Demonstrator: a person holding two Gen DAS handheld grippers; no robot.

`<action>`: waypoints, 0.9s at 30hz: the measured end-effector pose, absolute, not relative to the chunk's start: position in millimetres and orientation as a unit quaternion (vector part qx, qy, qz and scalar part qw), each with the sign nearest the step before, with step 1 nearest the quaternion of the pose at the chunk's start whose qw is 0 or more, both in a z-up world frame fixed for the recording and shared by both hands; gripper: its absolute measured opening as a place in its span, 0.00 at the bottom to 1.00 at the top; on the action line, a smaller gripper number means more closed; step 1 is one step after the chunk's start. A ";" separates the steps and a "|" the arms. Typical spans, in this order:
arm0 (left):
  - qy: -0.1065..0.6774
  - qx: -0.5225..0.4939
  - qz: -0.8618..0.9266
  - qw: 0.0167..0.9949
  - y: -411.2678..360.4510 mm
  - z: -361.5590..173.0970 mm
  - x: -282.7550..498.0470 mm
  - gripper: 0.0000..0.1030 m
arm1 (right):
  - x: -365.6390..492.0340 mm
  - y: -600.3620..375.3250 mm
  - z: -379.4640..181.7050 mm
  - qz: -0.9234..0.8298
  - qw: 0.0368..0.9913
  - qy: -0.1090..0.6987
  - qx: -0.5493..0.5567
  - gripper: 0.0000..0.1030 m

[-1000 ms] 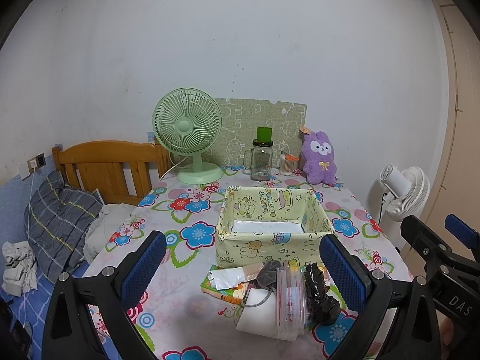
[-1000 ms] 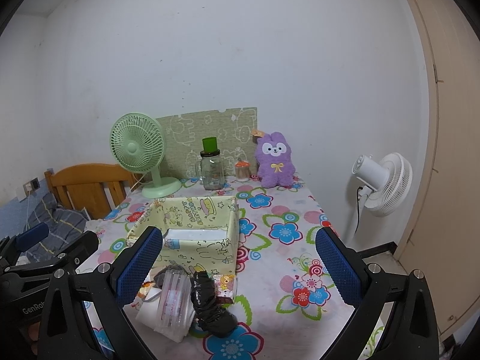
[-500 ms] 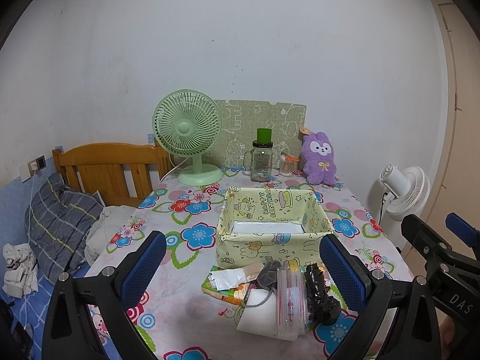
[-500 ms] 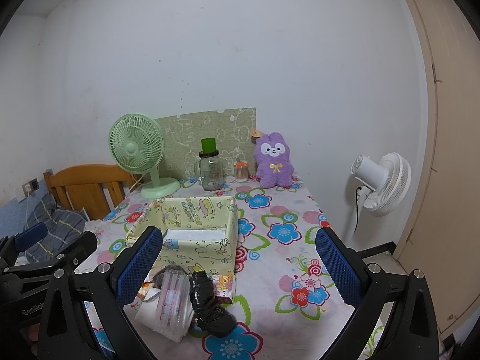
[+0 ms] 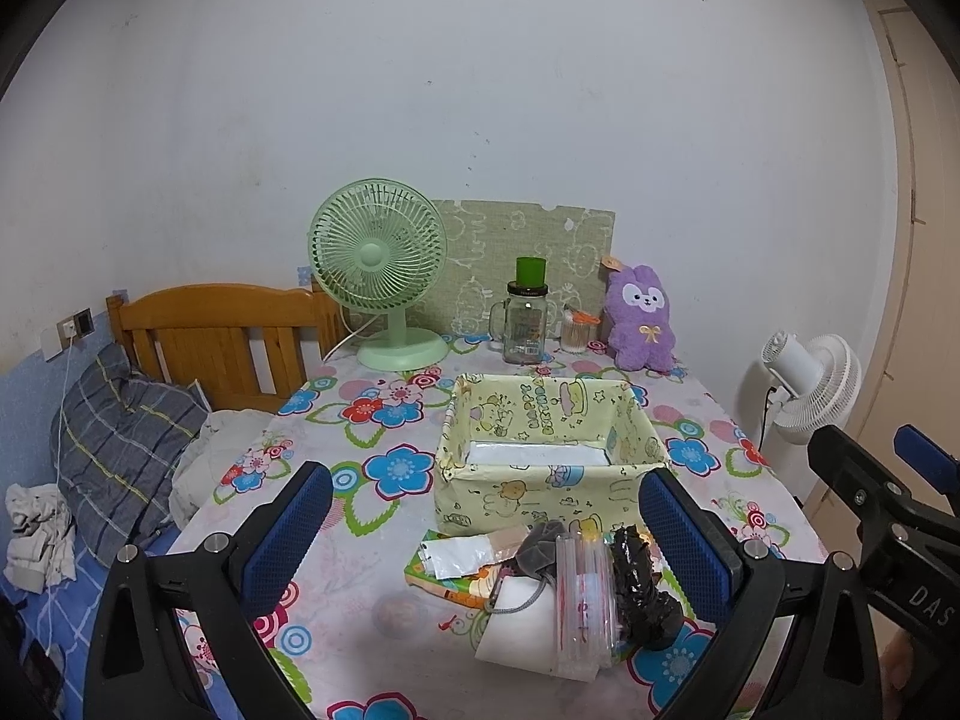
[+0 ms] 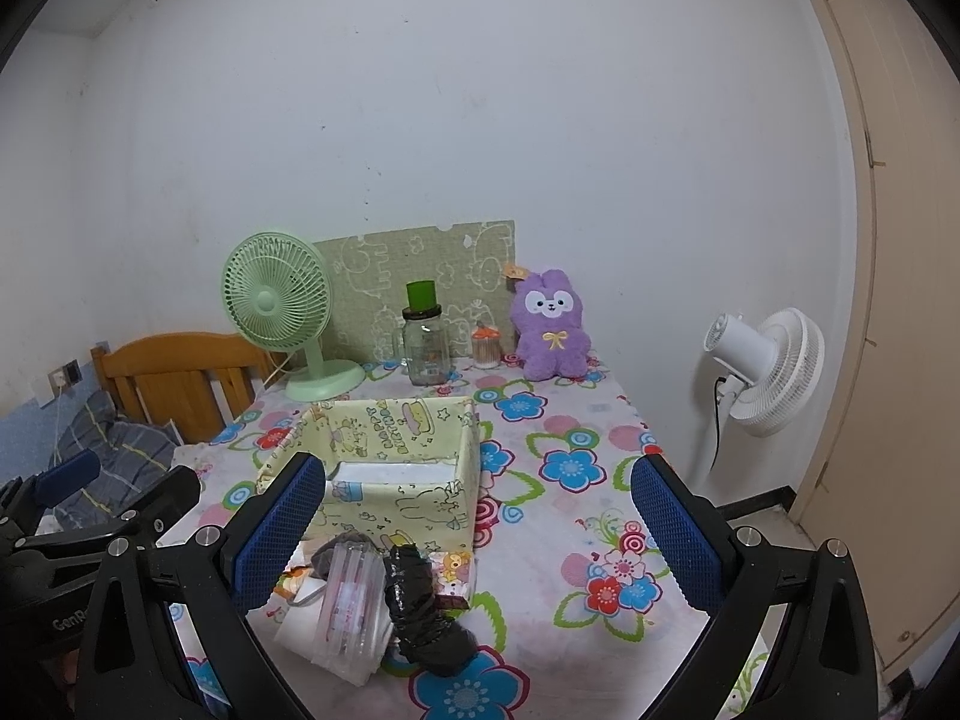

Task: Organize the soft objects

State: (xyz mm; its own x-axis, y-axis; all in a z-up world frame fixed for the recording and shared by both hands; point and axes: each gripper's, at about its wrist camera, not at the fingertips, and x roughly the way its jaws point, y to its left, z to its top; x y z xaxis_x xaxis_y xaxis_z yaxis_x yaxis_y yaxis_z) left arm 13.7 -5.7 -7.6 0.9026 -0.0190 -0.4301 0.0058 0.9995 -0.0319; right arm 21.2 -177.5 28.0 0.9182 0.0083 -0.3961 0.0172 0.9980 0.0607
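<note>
while both grippers gape, a crinkled black bag (image 5: 642, 591) lies beside the fabric box (image 5: 549, 459).

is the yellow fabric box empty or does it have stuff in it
Nearly empty: the yellow fabric box stands open-topped, and only a flat white sheet shows on its bottom. The soft items pile lies outside, in front.

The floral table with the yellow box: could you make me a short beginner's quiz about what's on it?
1. True or false: the yellow box stands between the pile and the green fan.
2. What stuffed toy sits by the wall?
3. Are the left gripper and right gripper open or shut?

Key: 1 true. 2 the purple plush bunny. 3 both open, holding nothing.
</note>
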 end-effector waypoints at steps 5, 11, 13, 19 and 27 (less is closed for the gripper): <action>0.226 -0.012 -0.011 0.974 -6.7 -11.3 16.1 1.00 | 21.8 -177.2 26.5 -0.002 0.978 0.207 0.033 1.00; 0.237 -0.010 -0.018 0.971 -9.4 -20.1 20.0 1.00 | 23.6 -179.5 23.3 -0.007 0.976 0.214 0.035 1.00; 0.239 -0.011 -0.021 0.971 -10.2 -22.9 20.7 1.00 | 24.6 -181.1 21.6 -0.007 0.976 0.216 0.036 1.00; 0.251 -0.012 -0.030 0.967 -11.6 -32.0 28.0 0.99 | 30.1 -181.6 15.1 -0.005 0.974 0.224 0.035 1.00; 0.281 -0.022 -0.032 0.959 -11.8 -52.3 43.4 0.99 | 40.1 -177.0 2.2 -0.003 0.971 0.237 0.021 1.00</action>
State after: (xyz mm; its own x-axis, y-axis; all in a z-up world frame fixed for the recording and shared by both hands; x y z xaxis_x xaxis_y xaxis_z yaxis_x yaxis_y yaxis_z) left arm 43.4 -11.8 -52.3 0.8397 -0.0747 -0.5379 0.0495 0.9969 -0.0612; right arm 40.1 -177.0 2.2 0.8881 0.0034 -0.4597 0.0162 0.9991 0.0387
